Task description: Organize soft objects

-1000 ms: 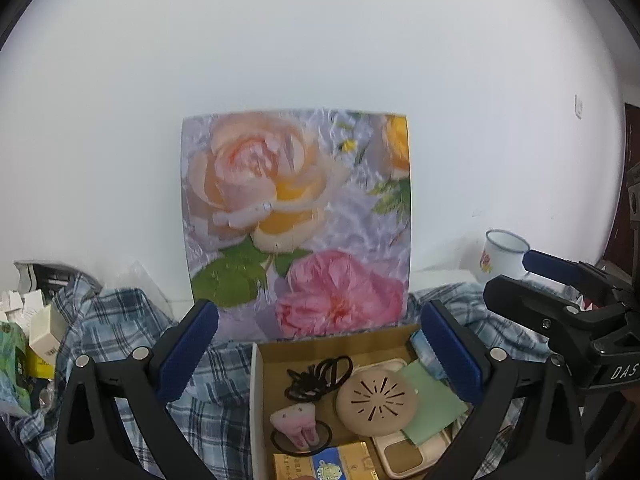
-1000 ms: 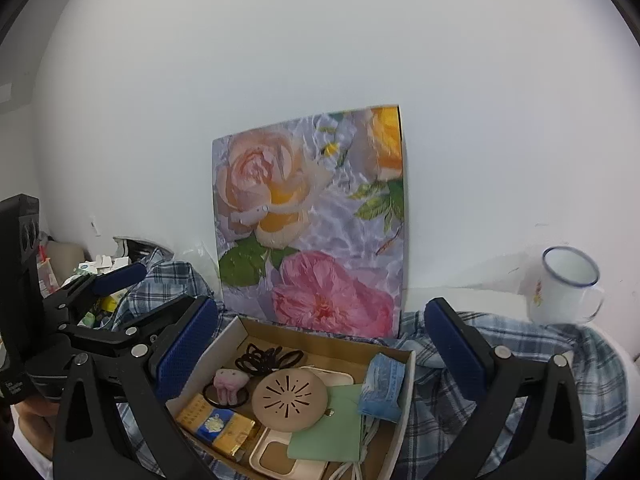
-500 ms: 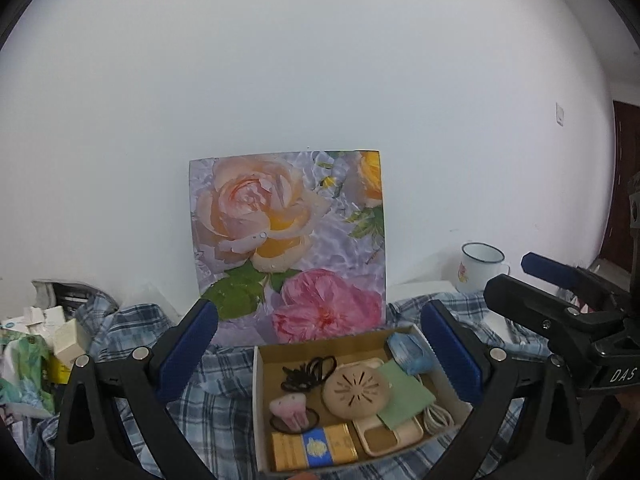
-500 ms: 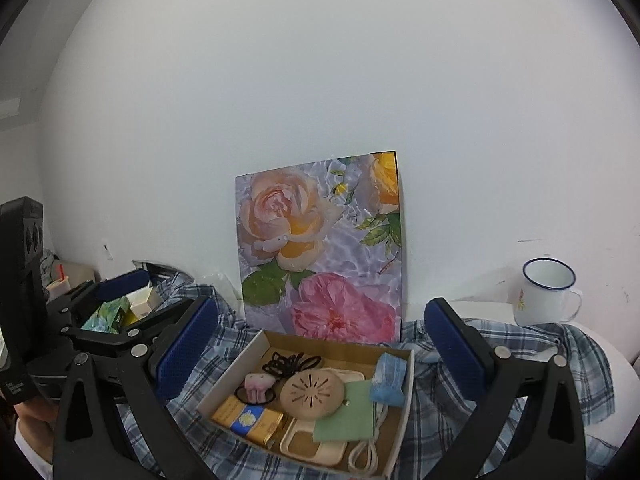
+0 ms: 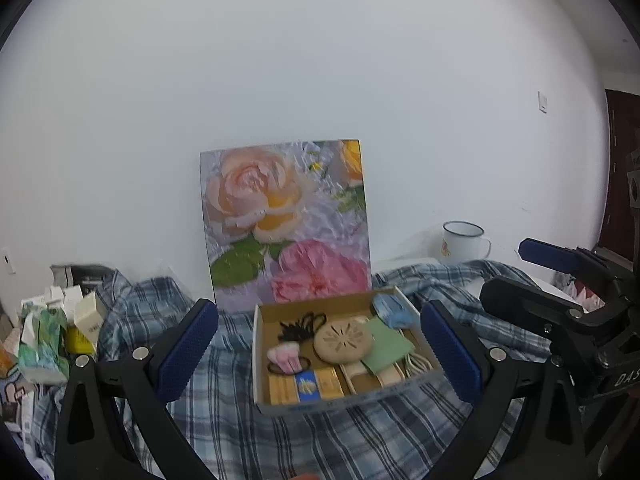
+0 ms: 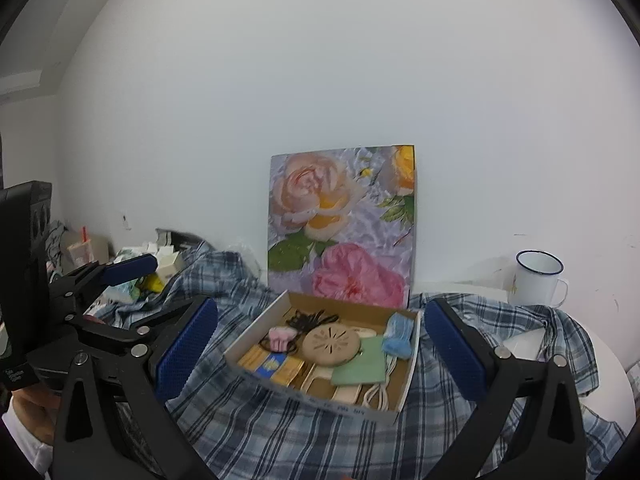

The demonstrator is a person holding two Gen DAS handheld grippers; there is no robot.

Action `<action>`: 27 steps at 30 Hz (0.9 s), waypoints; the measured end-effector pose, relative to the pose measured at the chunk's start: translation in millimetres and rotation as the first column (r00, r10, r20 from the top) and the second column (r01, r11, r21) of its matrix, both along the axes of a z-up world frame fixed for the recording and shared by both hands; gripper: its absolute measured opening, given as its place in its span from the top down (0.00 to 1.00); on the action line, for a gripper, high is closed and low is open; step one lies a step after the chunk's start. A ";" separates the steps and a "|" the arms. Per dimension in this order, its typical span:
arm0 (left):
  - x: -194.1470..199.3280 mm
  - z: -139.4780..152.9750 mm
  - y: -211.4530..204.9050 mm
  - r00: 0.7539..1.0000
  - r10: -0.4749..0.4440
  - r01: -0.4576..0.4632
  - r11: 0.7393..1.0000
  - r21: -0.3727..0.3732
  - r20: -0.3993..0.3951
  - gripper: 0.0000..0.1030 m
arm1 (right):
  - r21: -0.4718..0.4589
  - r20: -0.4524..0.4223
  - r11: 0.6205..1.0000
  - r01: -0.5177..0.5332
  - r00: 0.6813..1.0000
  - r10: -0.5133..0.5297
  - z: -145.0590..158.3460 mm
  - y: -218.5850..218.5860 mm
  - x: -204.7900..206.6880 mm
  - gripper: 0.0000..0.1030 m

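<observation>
A shallow cardboard box (image 5: 259, 364) (image 6: 412, 356) sits on a blue plaid cloth (image 5: 224, 424) (image 6: 256, 432). In it lie a pink hair tie (image 5: 285, 356) (image 6: 280, 338), black hair bands (image 5: 298, 326), a round tan disc (image 5: 343, 339) (image 6: 330, 342), a green cloth (image 5: 386, 346) (image 6: 360, 366), a blue soft piece (image 5: 390, 310) (image 6: 399, 336), a gold-and-blue packet (image 5: 306, 386) (image 6: 272, 364) and a white cord (image 6: 378, 394). My left gripper (image 5: 318, 354) is open and empty, held back from the box. My right gripper (image 6: 320, 356) is open and empty too.
A flower picture board (image 5: 286, 224) (image 6: 342, 226) leans on the white wall behind the box. A white enamel mug (image 5: 464, 242) (image 6: 538, 278) stands at the right. Small cartons and packets (image 5: 60, 320) pile up at the left. The round white table's edge (image 6: 612, 376) shows at right.
Both grippers have pulled back and up from the box, so the box and board look smaller and farther. Both stay open and empty.
</observation>
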State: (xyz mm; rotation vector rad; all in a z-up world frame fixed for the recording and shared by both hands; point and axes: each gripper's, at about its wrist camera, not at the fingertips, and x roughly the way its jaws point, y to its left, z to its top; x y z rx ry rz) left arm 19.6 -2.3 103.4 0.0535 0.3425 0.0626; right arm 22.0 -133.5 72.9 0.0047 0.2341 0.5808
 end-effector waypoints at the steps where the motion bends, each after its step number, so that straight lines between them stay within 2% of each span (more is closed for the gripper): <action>1: -3.6 -3.4 -0.5 1.000 -0.003 0.003 1.000 -0.003 -0.006 0.00 | -0.009 -0.004 1.000 -0.011 1.000 0.011 -2.9 1.0 -3.3 0.00; 7: -18.3 -22.3 -6.2 0.999 -0.026 0.026 1.000 0.009 -0.030 0.00 | -0.002 -0.041 1.000 -0.025 0.999 0.025 -24.7 -1.4 -16.4 0.00; 11: -27.0 -35.8 -8.4 0.998 -0.035 0.034 0.999 -0.012 -0.047 0.00 | -0.008 -0.071 0.999 -0.041 0.997 0.040 -38.6 -4.1 -25.3 0.00; 16: -37.8 -59.1 -10.5 0.994 -0.067 0.066 0.998 -0.015 -0.090 0.00 | -0.041 -0.104 0.999 0.007 0.995 -0.011 -62.1 -9.6 -31.6 0.00; 21: -47.3 -74.8 -5.4 0.991 -0.069 0.065 0.997 -0.040 -0.118 0.00 | -0.031 -0.145 0.999 -0.016 0.989 0.011 -85.1 -15.1 -31.6 0.00; 25: -50.1 -84.0 -6.7 0.994 -0.044 0.044 0.999 0.000 -0.101 0.00 | -0.038 -0.191 0.999 -0.007 0.982 0.000 -96.3 -14.6 -20.8 0.00; 27: -45.1 -91.5 -5.6 0.992 -0.036 0.037 0.999 0.005 -0.117 0.00 | -0.052 -0.219 0.999 -0.004 0.976 -0.007 -102.2 -12.1 -15.5 0.00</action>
